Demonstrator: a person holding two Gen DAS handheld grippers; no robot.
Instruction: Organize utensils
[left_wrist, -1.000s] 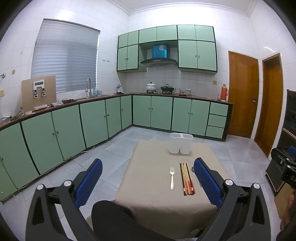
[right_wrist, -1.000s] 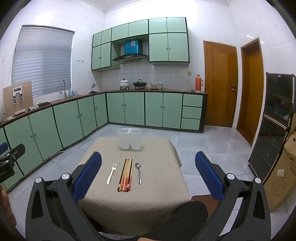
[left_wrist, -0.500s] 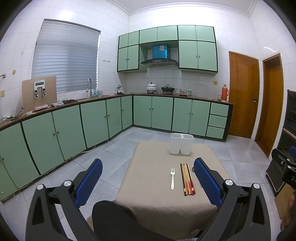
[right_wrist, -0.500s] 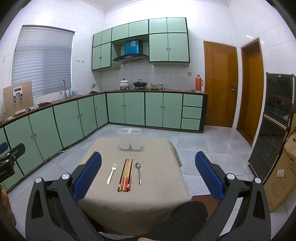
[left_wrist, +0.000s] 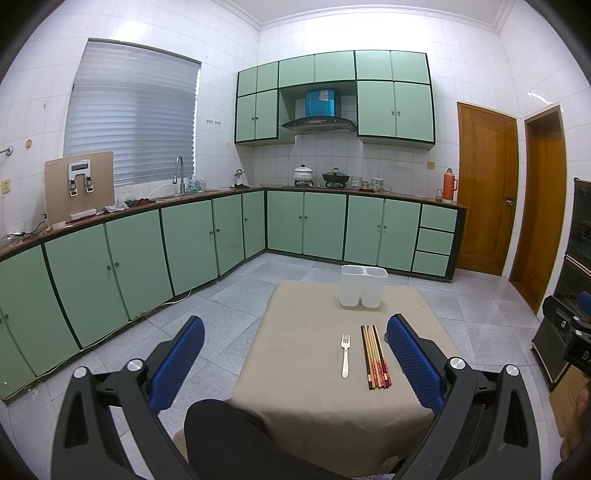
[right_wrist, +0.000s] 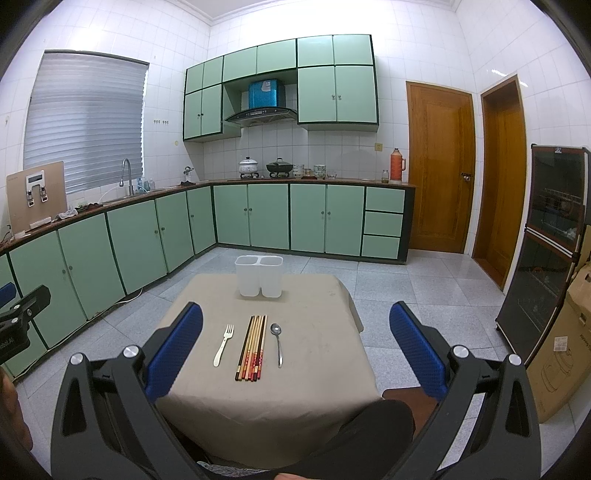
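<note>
The room is a kitchen with white tiled walls, a grey tiled floor and light green cabinets along two walls. A window blind hangs over the sink, and two wooden doors stand beyond the end of the cabinets. In the middle of the floor there is a low bench covered with a beige cloth.

The white two-part holder stands upright at the far edge of the bench; both compartments look empty. Nearer than the holder, in the middle of the bench, the utensils lie in one row, parallel to each other. The fork lies to the left of the holder's line, the chopsticks lie as a tight bundle directly in front of the holder, and the spoon lies just beside the bundle on its right. In the left wrist view the spoon is hidden behind a blue pad.

The left gripper is held above the near edge of the bench, jaws released and wide apart, grasping nothing; the fork and chopsticks lie between its pads, well away from the holder. The right gripper is also released and empty, and all three utensils lie between its jaws, not touching them. A dark trouser knee shows below
</note>
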